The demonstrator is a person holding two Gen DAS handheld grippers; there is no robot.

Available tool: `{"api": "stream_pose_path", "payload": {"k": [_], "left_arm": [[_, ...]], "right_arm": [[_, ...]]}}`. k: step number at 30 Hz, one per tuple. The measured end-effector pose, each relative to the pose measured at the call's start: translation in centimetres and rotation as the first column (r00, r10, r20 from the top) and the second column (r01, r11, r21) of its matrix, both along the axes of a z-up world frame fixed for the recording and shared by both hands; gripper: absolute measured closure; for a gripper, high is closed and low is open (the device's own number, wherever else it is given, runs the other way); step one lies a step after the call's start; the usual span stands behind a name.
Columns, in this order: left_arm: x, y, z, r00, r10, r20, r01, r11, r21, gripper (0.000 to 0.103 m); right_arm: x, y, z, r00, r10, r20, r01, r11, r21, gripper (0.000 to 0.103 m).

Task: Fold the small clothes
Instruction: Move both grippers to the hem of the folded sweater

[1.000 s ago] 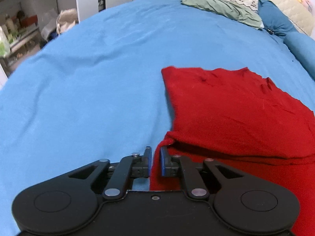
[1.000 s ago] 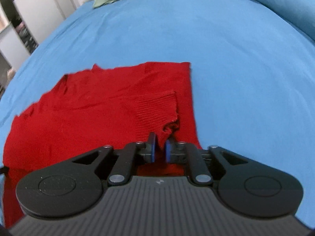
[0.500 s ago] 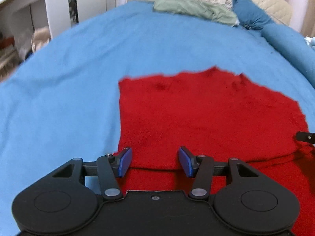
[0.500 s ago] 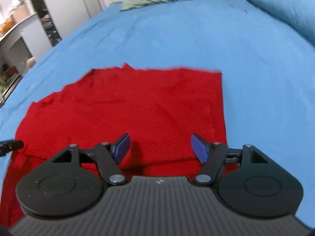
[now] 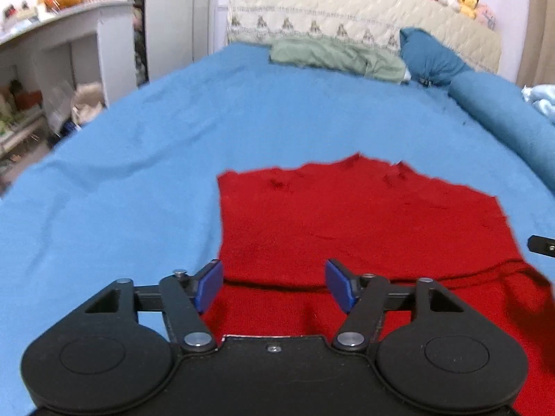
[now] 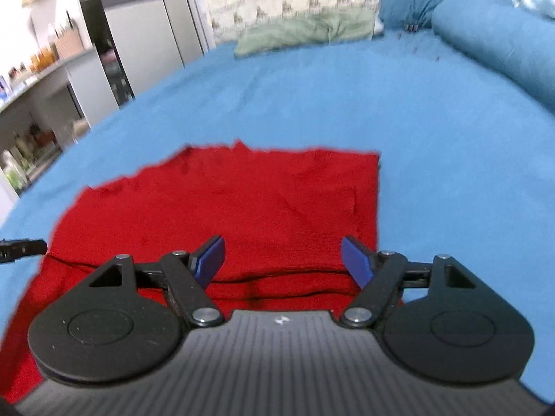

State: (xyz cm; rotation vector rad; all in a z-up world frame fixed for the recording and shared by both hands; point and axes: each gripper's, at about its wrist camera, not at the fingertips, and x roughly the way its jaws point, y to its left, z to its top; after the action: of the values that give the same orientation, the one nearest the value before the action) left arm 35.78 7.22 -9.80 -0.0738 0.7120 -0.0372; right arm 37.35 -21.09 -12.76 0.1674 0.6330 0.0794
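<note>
A red knit garment (image 5: 347, 222) lies flat on the blue bed sheet (image 5: 138, 159), folded over itself, with the folded layer's near edge running just in front of both grippers. It also shows in the right wrist view (image 6: 242, 208). My left gripper (image 5: 274, 286) is open and empty above the garment's near left part. My right gripper (image 6: 282, 261) is open and empty above its near right part. The tip of the right gripper shows at the right edge of the left wrist view (image 5: 541, 244).
A green cloth (image 5: 333, 57) lies at the head of the bed by a quilted headboard (image 5: 347, 14). Blue pillows (image 5: 485, 104) line the right side. Shelves and a white cabinet (image 5: 69, 55) stand left of the bed.
Both grippers were shut on the garment's near edge a second ago; they have let go, opened wide and drawn back and up. The folded layer now lies flat.
</note>
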Motion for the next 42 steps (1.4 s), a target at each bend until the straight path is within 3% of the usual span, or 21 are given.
{"api": "stream_pose_path", "payload": {"k": [3, 5, 9, 12, 16, 21, 25, 32, 34, 39, 42], "left_arm": [[-5.0, 0.5, 3.5, 0.999, -0.001, 0.034, 0.002, 1.0, -0.019, 0.028], [-8.6, 0.9, 5.4, 0.999, -0.001, 0.047, 0.003, 0.999, -0.04, 0.016], [-15.4, 1.6, 7.6, 0.998, -0.002, 0.058, 0.004, 0.999, -0.046, 0.016], [-19.3, 1.9, 7.1, 0.999, 0.017, 0.038, -0.015, 0.999, -0.036, 0.015], [-22.6, 2.6, 3.9, 0.998, 0.046, -0.03, -0.049, 0.996, -0.074, 0.014], [-24.8, 2.6, -1.2, 0.99, 0.067, -0.123, -0.077, 0.994, -0.072, 0.016], [-25.6, 1.9, -3.5, 0.989, 0.053, -0.139, -0.059, 0.997, -0.041, 0.023], [-25.2, 1.6, -5.8, 0.986, 0.048, -0.157, -0.054, 0.998, -0.035, 0.035], [-25.1, 1.6, -6.0, 0.987, 0.045, -0.155, -0.051, 0.998, -0.034, 0.035], [-25.4, 1.6, -6.0, 0.988, 0.032, -0.152, -0.037, 0.999, -0.033, 0.039], [-25.6, 1.8, -5.9, 0.987, 0.045, -0.152, -0.05, 0.998, -0.031, 0.039]], "right_arm": [[-5.3, 0.6, 3.9, 1.0, -0.001, 0.02, 0.001, 1.0, -0.006, 0.013], [-9.8, 0.9, 6.4, 0.999, -0.007, 0.033, 0.007, 1.0, -0.014, 0.013], [-17.6, 1.3, 9.1, 0.999, -0.025, 0.031, 0.026, 1.0, -0.008, 0.005], [-22.6, 1.9, 8.6, 0.999, -0.046, 0.01, 0.046, 0.998, -0.031, 0.005], [-27.3, 2.8, 5.3, 0.995, -0.095, -0.033, 0.094, 0.995, -0.026, 0.005], [-29.5, 4.3, 1.5, 0.988, -0.131, -0.086, 0.126, 0.99, -0.06, 0.005], [-29.7, 5.6, -0.9, 0.984, -0.132, -0.122, 0.122, 0.988, -0.091, 0.007], [-27.9, 7.2, -4.7, 0.976, -0.129, -0.176, 0.101, 0.982, -0.159, 0.009], [-27.6, 7.1, -5.5, 0.971, -0.137, -0.196, 0.108, 0.982, -0.154, 0.016], [-28.2, 5.9, -5.5, 0.968, -0.174, -0.18, 0.153, 0.981, -0.122, 0.03], [-28.9, 4.9, -5.1, 0.963, -0.208, -0.173, 0.196, 0.977, -0.087, 0.031]]}}
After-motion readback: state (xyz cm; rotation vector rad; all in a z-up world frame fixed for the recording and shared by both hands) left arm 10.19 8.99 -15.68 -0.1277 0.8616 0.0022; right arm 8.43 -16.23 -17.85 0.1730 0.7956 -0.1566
